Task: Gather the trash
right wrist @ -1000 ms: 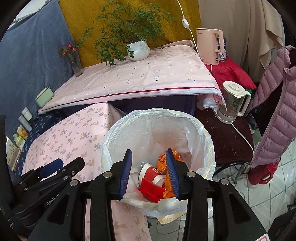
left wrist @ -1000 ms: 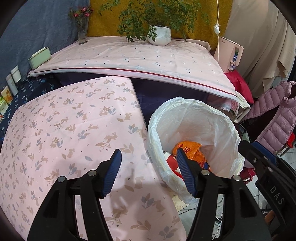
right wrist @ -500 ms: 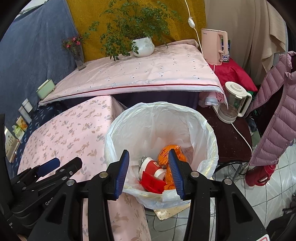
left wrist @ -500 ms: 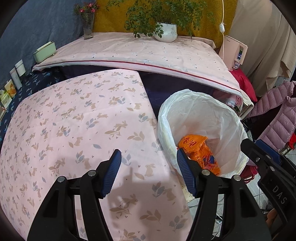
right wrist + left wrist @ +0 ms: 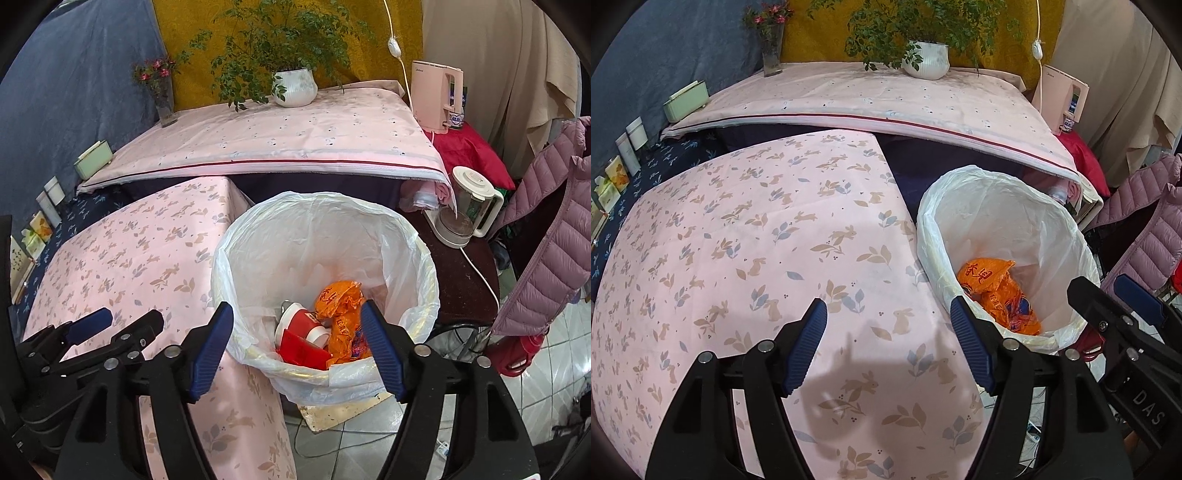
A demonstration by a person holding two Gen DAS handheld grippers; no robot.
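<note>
A bin lined with a white plastic bag [image 5: 258, 236] stands beside the table with the pink rabbit-print cloth [image 5: 738, 240]. Inside lie an orange snack wrapper [image 5: 341, 306], a red and white cup [image 5: 301, 319] and a red carton [image 5: 301, 349]. The bin [image 5: 1045, 206] and wrapper [image 5: 988, 271] also show in the left wrist view. My left gripper [image 5: 888, 345] is open and empty above the table's right edge. My right gripper [image 5: 297, 347] is open and empty above the bin's near rim.
A second pink-covered table [image 5: 295, 133] behind holds a potted plant [image 5: 295, 86] and a flower vase [image 5: 162, 99]. A pink kettle [image 5: 437, 96] stands on red cloth. A blender jug [image 5: 467, 206] sits on a dark stand. A mauve puffer jacket [image 5: 554, 229] hangs at right.
My right gripper's jaws have opened wide over the bin. My left gripper has shifted left, away from the bin and further over the table.
</note>
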